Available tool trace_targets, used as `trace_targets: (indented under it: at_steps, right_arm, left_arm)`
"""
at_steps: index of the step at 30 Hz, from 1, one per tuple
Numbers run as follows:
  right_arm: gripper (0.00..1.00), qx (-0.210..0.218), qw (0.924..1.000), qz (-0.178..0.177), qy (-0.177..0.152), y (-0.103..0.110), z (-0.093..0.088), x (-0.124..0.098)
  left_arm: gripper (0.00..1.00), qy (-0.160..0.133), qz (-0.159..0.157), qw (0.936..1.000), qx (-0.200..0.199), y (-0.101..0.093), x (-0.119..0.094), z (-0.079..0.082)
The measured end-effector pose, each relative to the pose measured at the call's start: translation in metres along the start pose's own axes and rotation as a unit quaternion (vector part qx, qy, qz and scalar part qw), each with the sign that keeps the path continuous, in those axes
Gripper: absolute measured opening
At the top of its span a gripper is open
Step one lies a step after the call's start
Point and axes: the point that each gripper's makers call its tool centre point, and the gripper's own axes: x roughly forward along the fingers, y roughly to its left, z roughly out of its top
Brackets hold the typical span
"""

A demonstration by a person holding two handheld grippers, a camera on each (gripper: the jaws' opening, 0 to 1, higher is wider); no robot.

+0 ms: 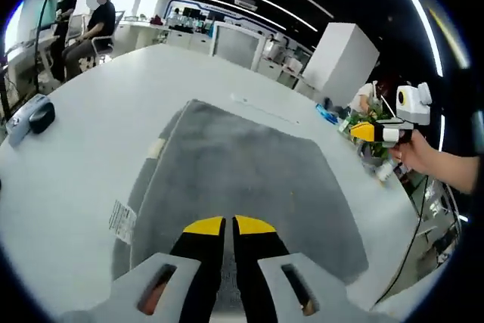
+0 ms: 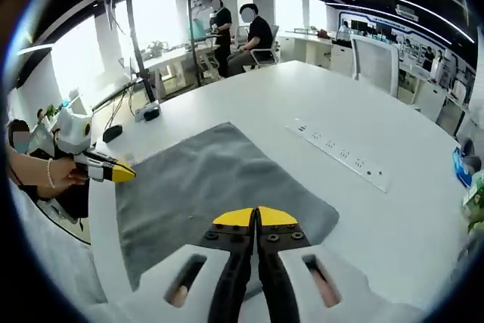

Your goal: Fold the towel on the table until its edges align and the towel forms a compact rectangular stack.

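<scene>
Left gripper view: towel (image 1: 242,179) lies flat, long axis running away from the left gripper (image 1: 229,226), jaws together.

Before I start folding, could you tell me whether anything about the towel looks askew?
Mostly fine: the towel lies flat on the table. Its left side is doubled, the layers' edges not lined up, and a label sticks out there.
</scene>
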Motion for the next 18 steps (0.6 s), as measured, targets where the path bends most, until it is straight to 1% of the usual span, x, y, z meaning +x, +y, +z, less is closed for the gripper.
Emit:
trace_targets:
  at_steps: [2,4,11,16,17,18]
  right_arm:
    - [0.0,0.002,0.9999,0.0,0.011,-0.005,-0.005,0.008]
    - [0.0,0.005,0.9998,0.0,0.02,-0.008,-0.01,0.015]
    - [0.0,0.011,0.9988,-0.002,0.048,-0.02,-0.027,0.042]
    - [0.0,0.035,0.9976,-0.014,0.058,-0.037,-0.037,0.058]
    - [0.0,0.043,0.9972,-0.016,0.058,-0.039,-0.038,0.06]
    - [0.0,0.061,0.9961,-0.02,0.06,-0.044,-0.041,0.063]
  left_arm:
    - [0.05,0.004,0.011,0.9999,-0.004,0.004,0.0,-0.004]
    - [0.05,0.014,0.029,0.9994,-0.013,0.01,0.0,-0.011]
    - [0.05,0.028,0.051,0.9981,-0.019,0.022,0.0,-0.024]
    - [0.05,0.043,0.06,0.9972,-0.014,0.026,0.004,-0.032]
    - [0.05,0.046,0.062,0.997,-0.013,0.027,0.006,-0.033]
    - [0.05,0.046,0.062,0.9969,-0.014,0.027,0.007,-0.034]
